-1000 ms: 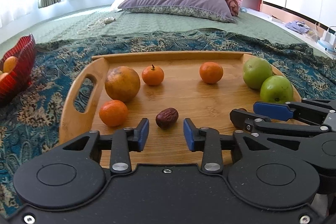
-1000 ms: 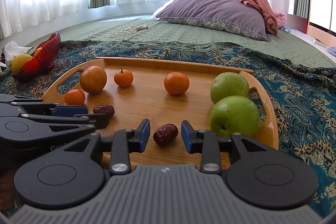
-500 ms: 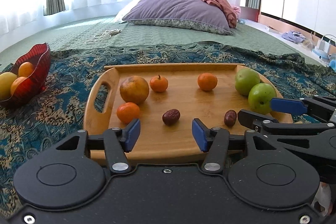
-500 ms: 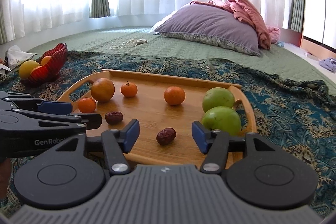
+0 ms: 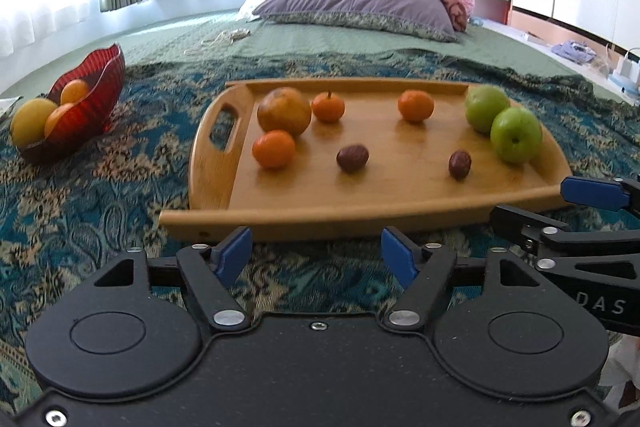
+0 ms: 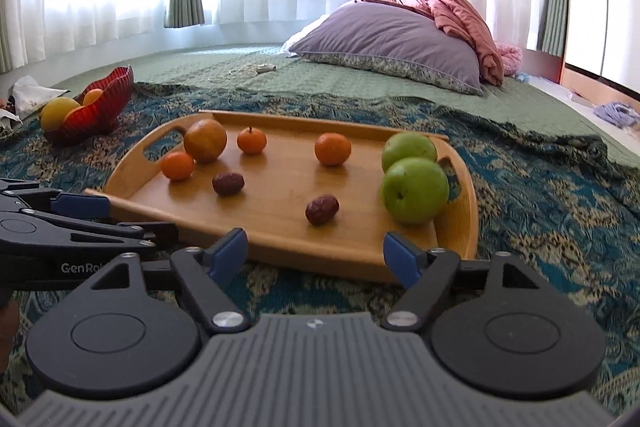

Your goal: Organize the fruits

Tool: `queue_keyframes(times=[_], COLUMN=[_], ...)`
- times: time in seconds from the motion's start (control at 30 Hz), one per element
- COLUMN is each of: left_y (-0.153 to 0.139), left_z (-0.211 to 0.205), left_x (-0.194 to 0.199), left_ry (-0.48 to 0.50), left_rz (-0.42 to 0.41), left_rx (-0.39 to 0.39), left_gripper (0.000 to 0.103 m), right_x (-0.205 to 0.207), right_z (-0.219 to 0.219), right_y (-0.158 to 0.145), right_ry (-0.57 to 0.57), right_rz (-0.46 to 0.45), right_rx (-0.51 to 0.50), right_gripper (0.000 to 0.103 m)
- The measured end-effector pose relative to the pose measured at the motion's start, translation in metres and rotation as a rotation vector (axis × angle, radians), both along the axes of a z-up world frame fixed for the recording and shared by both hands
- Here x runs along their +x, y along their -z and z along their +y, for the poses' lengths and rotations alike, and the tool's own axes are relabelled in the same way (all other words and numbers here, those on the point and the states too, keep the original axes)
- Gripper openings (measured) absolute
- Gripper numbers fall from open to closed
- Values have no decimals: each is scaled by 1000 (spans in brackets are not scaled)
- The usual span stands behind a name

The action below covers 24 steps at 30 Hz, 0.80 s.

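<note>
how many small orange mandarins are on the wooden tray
3: one mandarin at the near left beside the big brownish fruit, one just right of that fruit, one at the back centre. None look hidden.

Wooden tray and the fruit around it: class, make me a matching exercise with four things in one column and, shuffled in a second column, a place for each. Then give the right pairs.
Things:
1. green apples
2. large brownish-orange fruit
3. red bowl
4. purple pillow

Places:
A. off the wooden tray, on the patterned blanket to its left
B. right end of the tray
C. on the green bedspread, far behind the tray
D. left end of the tray, by the handle cutout

Pairs: 1-B, 2-D, 3-A, 4-C
</note>
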<state>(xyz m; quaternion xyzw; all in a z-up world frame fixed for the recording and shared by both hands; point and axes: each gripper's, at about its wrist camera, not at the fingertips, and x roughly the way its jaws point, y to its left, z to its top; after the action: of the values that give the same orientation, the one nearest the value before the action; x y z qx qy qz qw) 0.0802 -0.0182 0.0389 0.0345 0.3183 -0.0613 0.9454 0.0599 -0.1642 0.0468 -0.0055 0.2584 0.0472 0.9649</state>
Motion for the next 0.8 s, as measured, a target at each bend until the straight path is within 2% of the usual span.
queue_keyframes(times=[0.27,0.4,0.5,0.67,0.77,0.8], left_y=[16,21,22,25,26,26], left_z=[4,4,3,3,3,3], left_x=[-1,1,1,4,4,4], left_ry=[-14,-18,-19,-21,-23,-26], left_rz=[40,46,40,46,46,50], left_rx=[9,15,30,31,31,32], left_gripper=[71,75,83,85,86,91], right_x=[-5,-7,-6,-1,1,1], right_z=[-4,-3,0,0,-2,-2], right_y=[19,24,27,31,35,36], right_ry=[39,58,59,74,82,82], right_rz=[45,43,46,66,82,88], right_rx=[-3,-25,-49,-42,-34,-33], right_gripper=[88,90,93,102,103,103])
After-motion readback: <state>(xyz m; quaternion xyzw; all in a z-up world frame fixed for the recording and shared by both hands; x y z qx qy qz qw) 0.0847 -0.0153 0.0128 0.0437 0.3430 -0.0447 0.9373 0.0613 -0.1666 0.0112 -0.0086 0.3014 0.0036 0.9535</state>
